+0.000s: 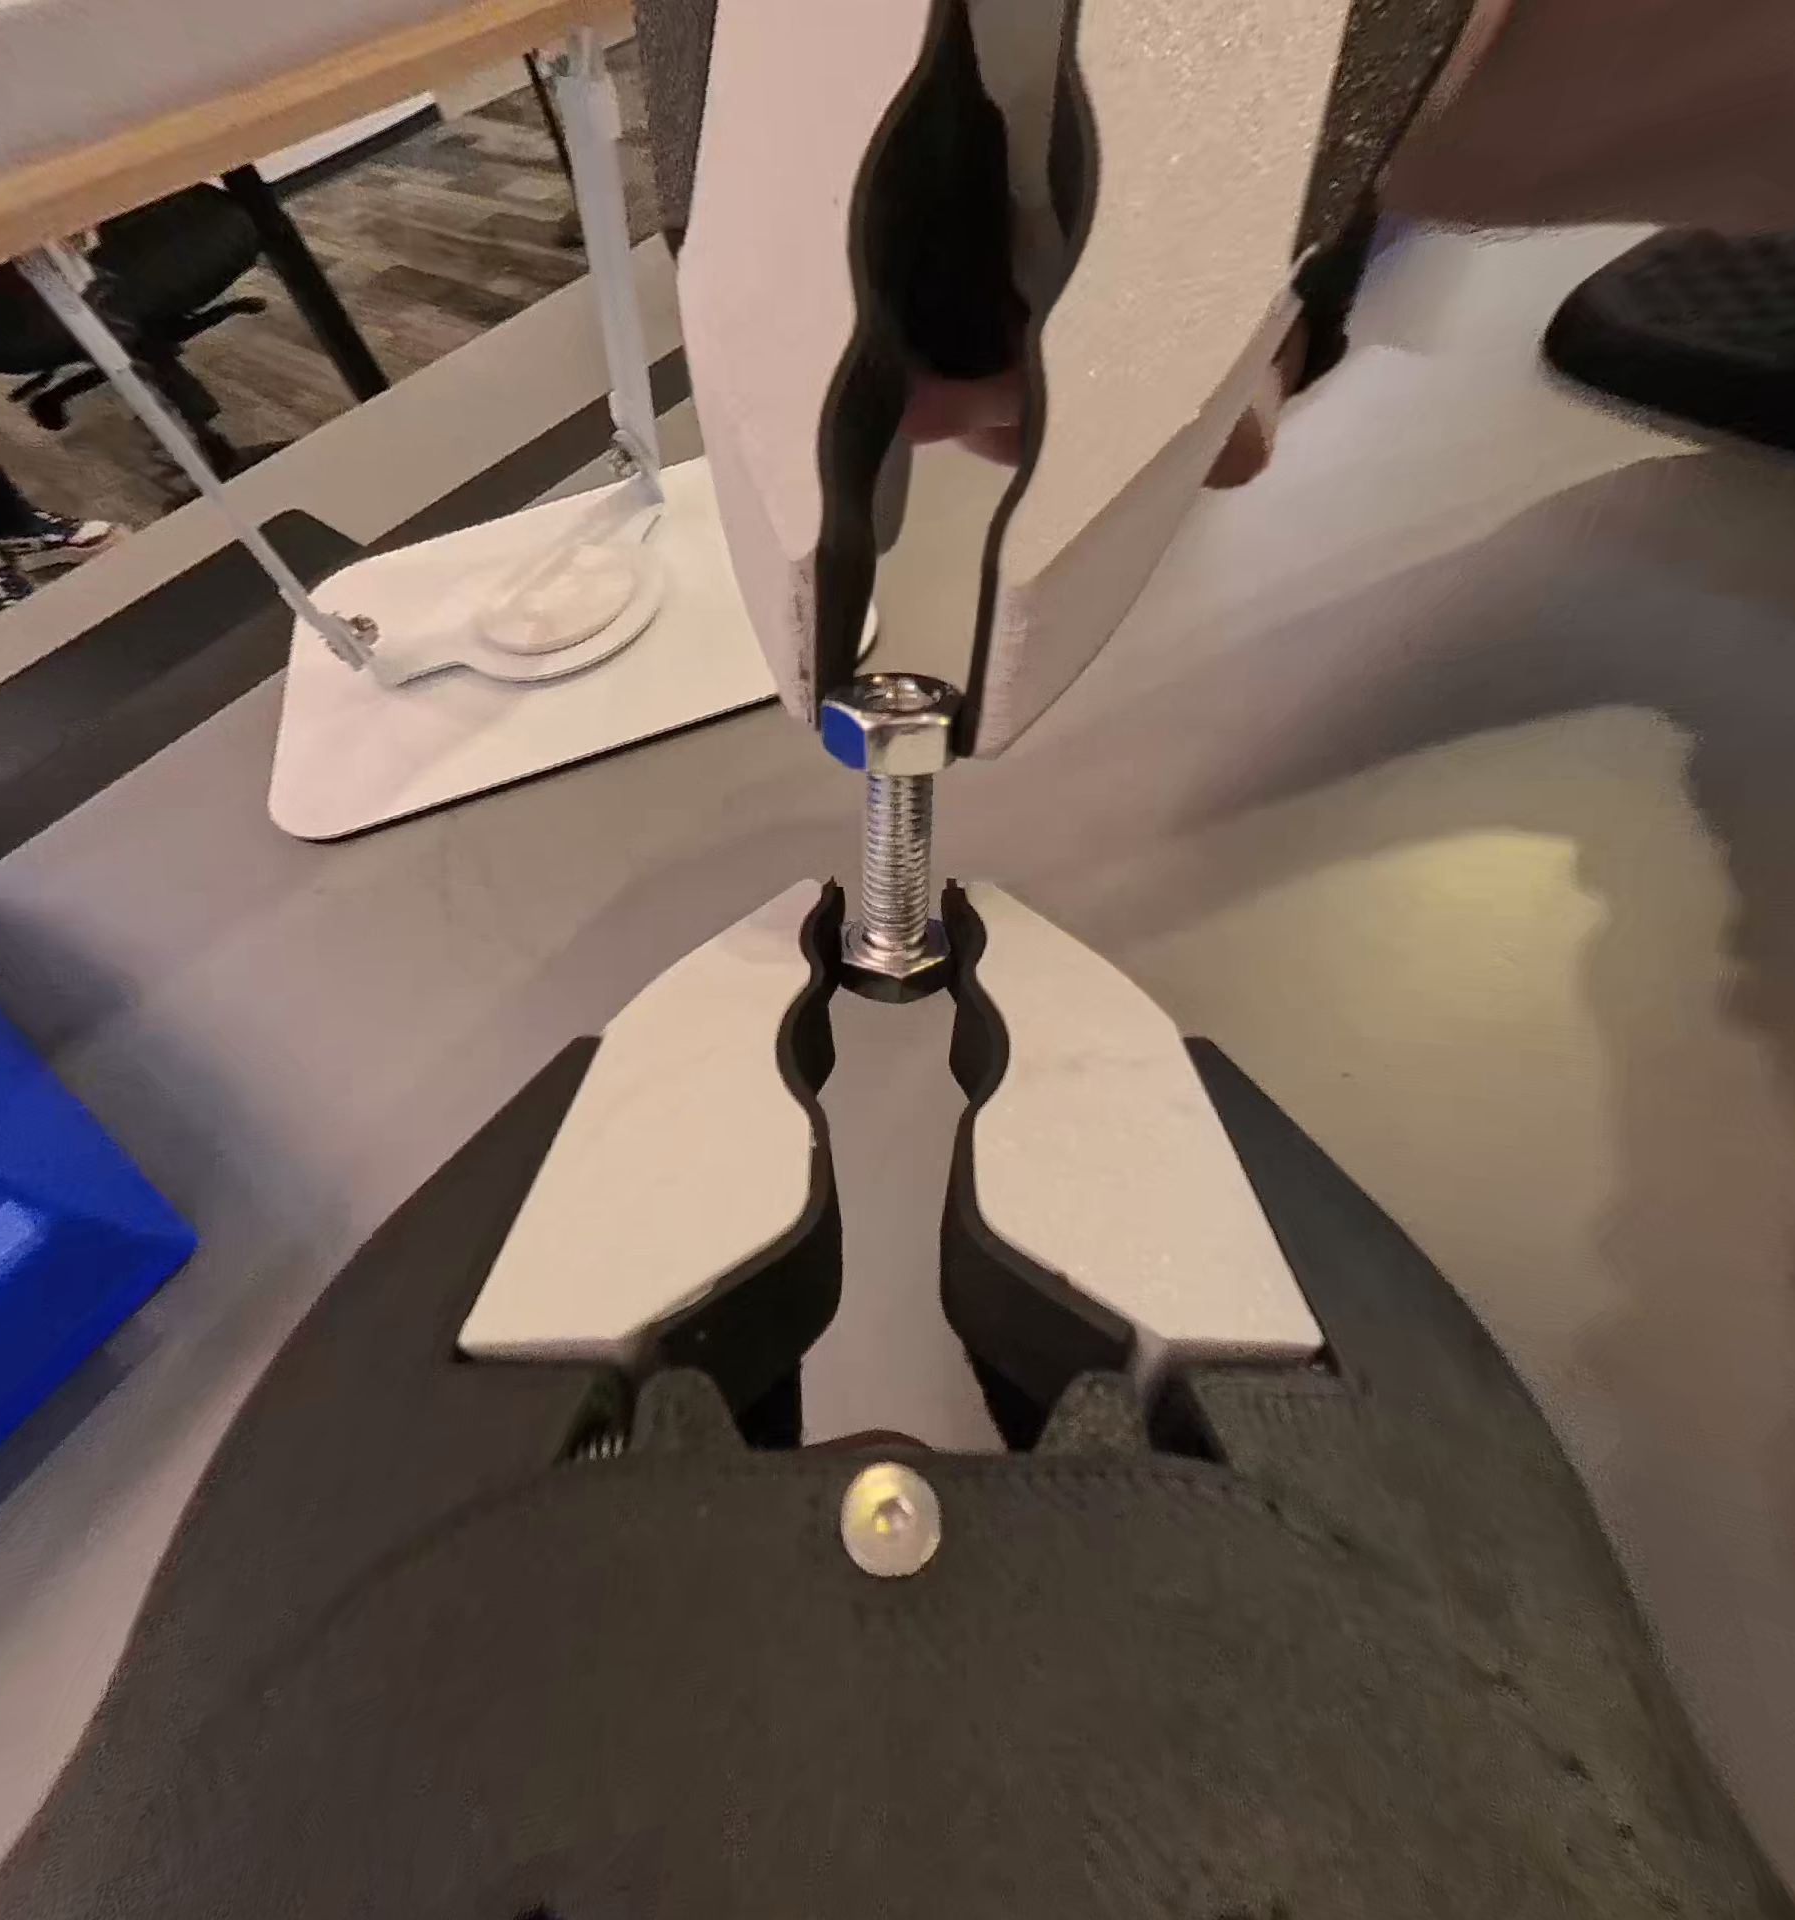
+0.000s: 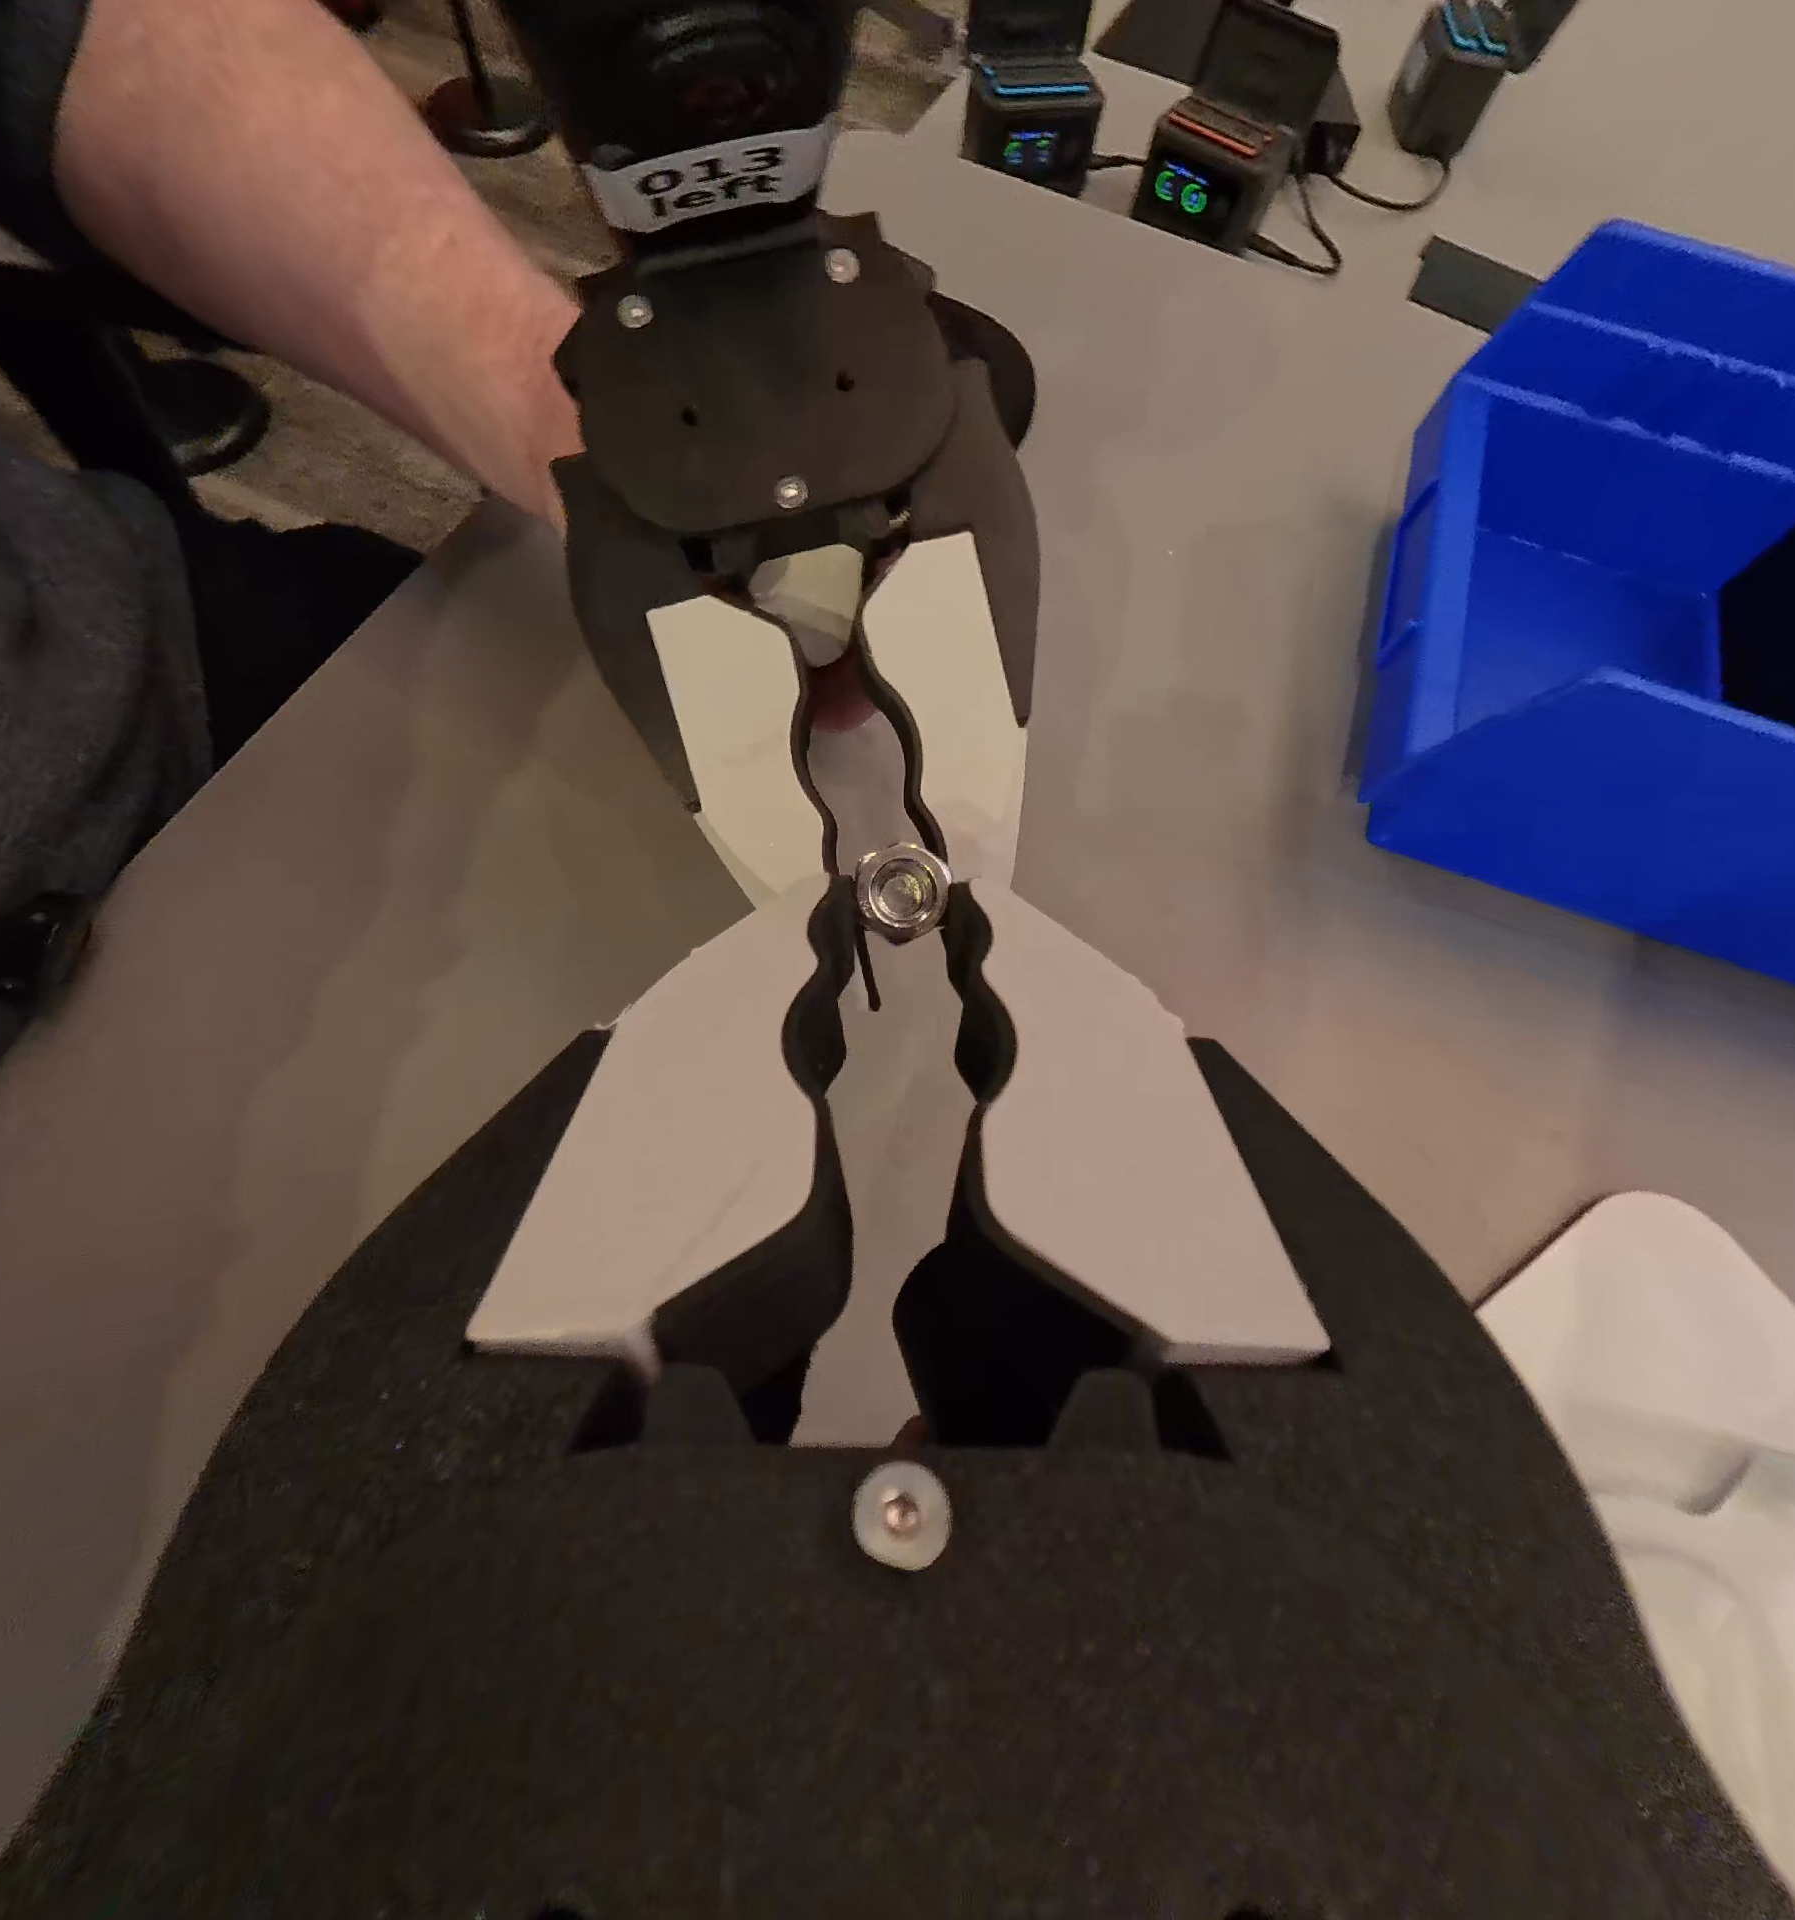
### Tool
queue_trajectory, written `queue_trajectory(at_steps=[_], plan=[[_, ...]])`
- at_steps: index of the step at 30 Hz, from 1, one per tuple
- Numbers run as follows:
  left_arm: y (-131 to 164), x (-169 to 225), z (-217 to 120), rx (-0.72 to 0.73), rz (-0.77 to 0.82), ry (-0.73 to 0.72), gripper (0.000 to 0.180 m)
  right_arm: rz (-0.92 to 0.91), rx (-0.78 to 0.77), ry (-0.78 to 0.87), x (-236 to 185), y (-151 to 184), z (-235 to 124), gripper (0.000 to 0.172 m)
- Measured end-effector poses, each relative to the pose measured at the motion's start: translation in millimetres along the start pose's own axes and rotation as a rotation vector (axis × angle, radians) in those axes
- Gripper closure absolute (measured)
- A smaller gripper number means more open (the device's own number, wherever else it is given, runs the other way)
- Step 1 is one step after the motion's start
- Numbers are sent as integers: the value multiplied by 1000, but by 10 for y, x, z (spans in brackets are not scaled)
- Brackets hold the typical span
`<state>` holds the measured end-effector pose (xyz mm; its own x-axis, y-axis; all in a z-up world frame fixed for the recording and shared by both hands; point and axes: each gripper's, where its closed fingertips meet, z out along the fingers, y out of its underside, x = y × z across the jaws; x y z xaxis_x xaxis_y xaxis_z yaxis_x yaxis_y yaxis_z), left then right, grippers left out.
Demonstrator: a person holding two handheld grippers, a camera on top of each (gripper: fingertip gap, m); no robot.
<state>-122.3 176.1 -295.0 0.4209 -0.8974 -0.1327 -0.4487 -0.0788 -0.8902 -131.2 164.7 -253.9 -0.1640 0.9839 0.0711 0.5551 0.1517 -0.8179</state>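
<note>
A silver bolt stands upright between the two grippers above the grey table. My left gripper is shut on the bolt's hex head at the lower end. My right gripper comes down from above and is shut on a silver hex nut with a blue mark, which sits on the bolt's top end. In the right wrist view the right gripper grips the nut, seen end on. The left gripper meets it from the far side.
A blue bin stands at the right, also at the left in the left wrist view. A white stand base lies behind the bolt. Black chargers with cables sit at the table's far edge. A person's forearm holds the left gripper. The tips of one gripper are about 4 cm away from the tips of the other.
</note>
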Motion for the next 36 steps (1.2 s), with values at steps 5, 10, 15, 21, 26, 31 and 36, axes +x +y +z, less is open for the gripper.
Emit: queue_trajectory(at_steps=[5,10,15,21,26,31,36], plan=[[78,-109,23,-57,29,-107,162,166,14,91,72,63,47,154],[144,-211,30,-126,86,-232,162,378,47,199,128,137,80,155],[187,-236,42,-176,170,-308,162,517,94,283,109,178,101,155],[169,-257,36,-154,146,-311,162,541,108,289,146,167,91,155],[148,-264,35,-131,117,-300,162,524,114,294,166,136,85,155],[120,-262,38,-102,84,-283,162,517,115,296,167,136,99,151],[122,-268,35,-95,73,-278,162,517,121,288,176,120,108,155]])
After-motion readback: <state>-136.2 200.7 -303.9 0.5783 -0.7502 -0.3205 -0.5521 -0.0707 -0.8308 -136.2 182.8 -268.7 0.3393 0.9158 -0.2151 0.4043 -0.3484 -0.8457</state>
